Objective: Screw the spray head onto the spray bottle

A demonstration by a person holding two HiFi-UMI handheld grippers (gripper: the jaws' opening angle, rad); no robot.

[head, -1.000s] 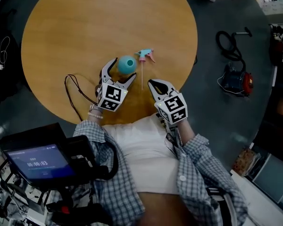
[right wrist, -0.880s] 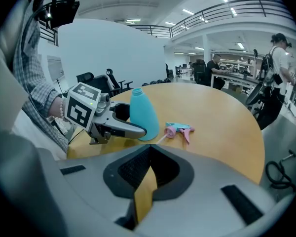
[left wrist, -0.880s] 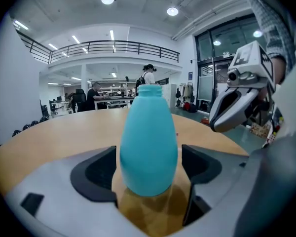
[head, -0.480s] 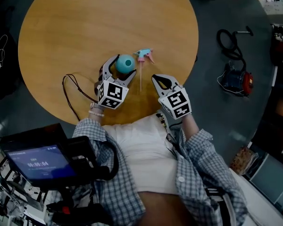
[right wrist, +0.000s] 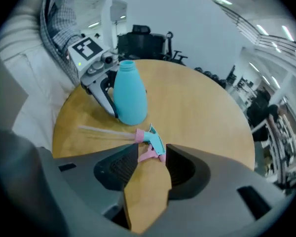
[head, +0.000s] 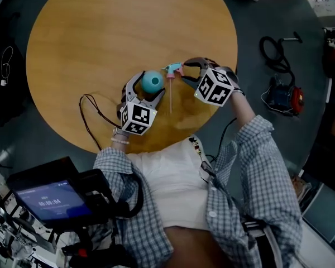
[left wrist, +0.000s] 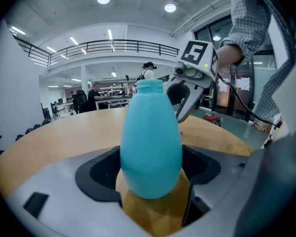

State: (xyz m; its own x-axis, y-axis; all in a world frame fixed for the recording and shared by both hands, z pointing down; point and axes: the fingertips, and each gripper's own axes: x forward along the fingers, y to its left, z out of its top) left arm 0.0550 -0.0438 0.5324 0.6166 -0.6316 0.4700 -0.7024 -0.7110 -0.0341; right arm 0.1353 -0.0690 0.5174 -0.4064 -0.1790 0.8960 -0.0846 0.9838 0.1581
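A teal spray bottle stands upright and uncapped on the round wooden table. My left gripper is shut on its lower body; in the left gripper view the bottle fills the gap between the jaws. The spray head, teal with a pink collar and trigger, lies on its side just right of the bottle, its clear tube pointing toward me. My right gripper is at the spray head. Its jaws are opening, and the pink trigger lies between the tips, not pressed.
A black cable loops on the table to the left of the left gripper. The table's near edge is close behind both grippers. A red and black tool sits on the floor to the right. A screen is at lower left.
My right gripper has moved forward from the table's near edge to the spray head, and its jaws have parted. The left gripper stays at the bottle.
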